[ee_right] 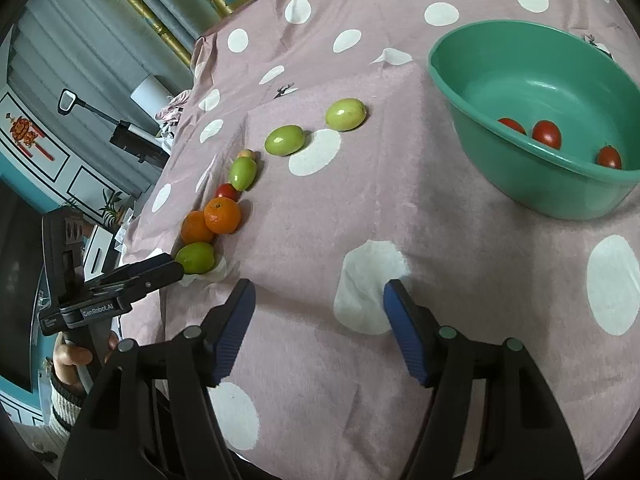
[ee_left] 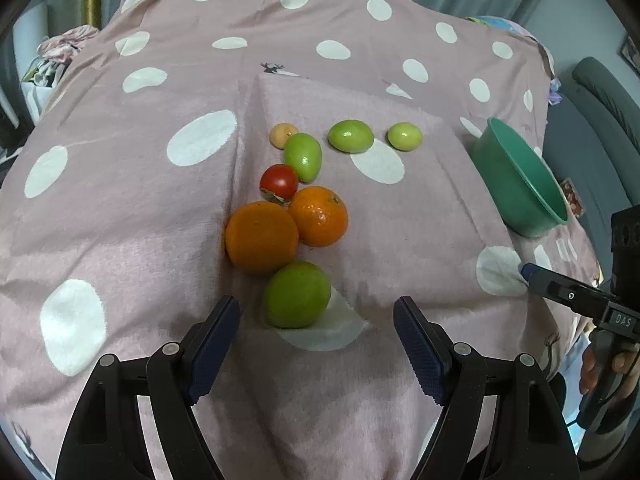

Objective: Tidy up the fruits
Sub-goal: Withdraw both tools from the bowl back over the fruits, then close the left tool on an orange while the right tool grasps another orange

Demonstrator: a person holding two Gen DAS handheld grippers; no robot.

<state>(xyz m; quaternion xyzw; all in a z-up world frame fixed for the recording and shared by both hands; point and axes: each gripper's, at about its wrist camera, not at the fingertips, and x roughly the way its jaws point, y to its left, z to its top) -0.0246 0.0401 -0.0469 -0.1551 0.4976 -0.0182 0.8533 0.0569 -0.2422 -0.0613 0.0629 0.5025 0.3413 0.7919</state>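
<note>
Two hand-held grippers hovered over a spotted pink cloth (ee_left: 120,208) strewn with fruit, beside a green bowl (ee_right: 496,76).

The left gripper (ee_left: 316,324) stood wide open and gripped nothing, with a green fruit (ee_left: 297,295) on the cloth just ahead between its tips. Behind that fruit lay two oranges (ee_left: 262,237) touching each other, then a red tomato (ee_left: 279,181), three more green fruits (ee_left: 351,136) and a small peach-coloured fruit (ee_left: 281,135), partly hidden behind one of them and hard to identify. The right gripper (ee_right: 319,296) was about half open over bare cloth, holding nothing. The bowl held three tomatoes (ee_right: 546,133); its near wall cut off their lower halves, and the frame edge clipped its right rim. A hand (ee_right: 74,354) on the left gripper's handle showed only in part.
</note>
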